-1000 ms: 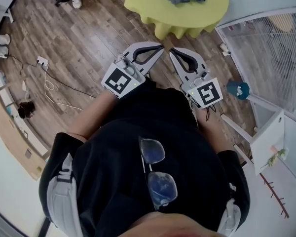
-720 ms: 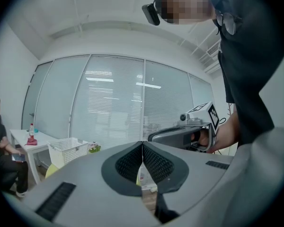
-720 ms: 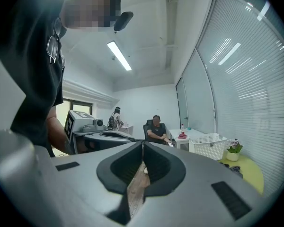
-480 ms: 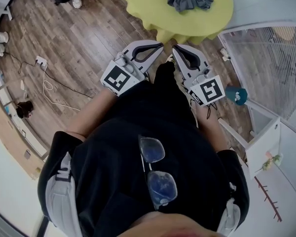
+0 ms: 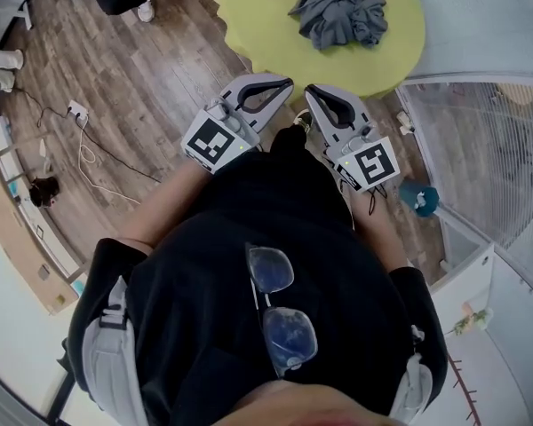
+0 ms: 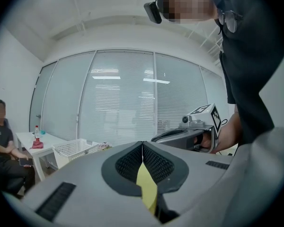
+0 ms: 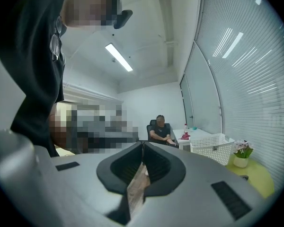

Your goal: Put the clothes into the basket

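Standing just short of the near edge of the round yellow-green surface (image 5: 266, 25), over wood floor (image 5: 151, 69). Holding the left gripper (image 5: 287, 83) and the right gripper (image 5: 310, 90) side by side in front of the torso, tips angled toward each other and close together, both aimed at the surface. Left jaws pressed fully together on nothing, with only a sliver of yellow visible behind the pads. Right jaws likewise closed tight and empty, with a strip of floor visible behind them. Grey clothes (image 5: 338, 11) heaped in a crumpled pile on the surface, well in from its near edge and well apart from both grippers. White latticed basket (image 7: 212, 147) visible in both gripper views, farther off, next to a white desk (image 7: 191, 135), with a small flower pot (image 7: 241, 157) near it on the surface. Seated person (image 7: 160, 129) by the desk. Folded glasses (image 5: 280, 313) hanging at the shirt front.
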A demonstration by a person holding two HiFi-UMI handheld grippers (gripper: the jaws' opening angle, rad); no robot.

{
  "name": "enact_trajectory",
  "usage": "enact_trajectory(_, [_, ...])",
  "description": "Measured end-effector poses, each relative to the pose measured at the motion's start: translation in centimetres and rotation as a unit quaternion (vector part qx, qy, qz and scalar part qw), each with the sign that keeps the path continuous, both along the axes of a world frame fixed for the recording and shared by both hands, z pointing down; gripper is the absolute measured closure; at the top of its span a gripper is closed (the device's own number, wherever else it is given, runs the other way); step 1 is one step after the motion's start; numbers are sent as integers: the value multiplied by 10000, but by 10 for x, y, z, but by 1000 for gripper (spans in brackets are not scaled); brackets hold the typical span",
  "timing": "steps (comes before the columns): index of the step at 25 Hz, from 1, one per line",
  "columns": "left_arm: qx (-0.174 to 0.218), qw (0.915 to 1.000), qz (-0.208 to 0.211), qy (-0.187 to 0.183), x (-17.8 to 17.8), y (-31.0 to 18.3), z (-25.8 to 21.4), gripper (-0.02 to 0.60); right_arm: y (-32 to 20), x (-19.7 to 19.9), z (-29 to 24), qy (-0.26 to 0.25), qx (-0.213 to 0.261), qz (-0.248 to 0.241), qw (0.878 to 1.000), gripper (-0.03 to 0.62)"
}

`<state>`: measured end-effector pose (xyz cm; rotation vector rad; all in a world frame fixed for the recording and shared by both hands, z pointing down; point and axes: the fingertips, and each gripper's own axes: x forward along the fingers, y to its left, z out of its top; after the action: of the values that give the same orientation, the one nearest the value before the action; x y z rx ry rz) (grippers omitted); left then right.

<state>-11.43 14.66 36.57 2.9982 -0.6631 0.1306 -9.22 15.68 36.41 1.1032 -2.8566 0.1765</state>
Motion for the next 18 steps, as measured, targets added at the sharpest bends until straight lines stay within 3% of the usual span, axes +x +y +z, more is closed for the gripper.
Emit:
enact_trajectory(6, [-63,9998,-159,-59,37,-52,-1,571,-52,33,2,-23,-51,-218,9997,563])
enact_trajectory(11, [-27,9991,-161,-401,73,-89,3,571,-91,72,4,-4,-49,-303,9995,563])
enact_trajectory(18, [-87,9987,-341,-368,119,-132,7,571,-133,121,11,21,-80,-423,9991,563])
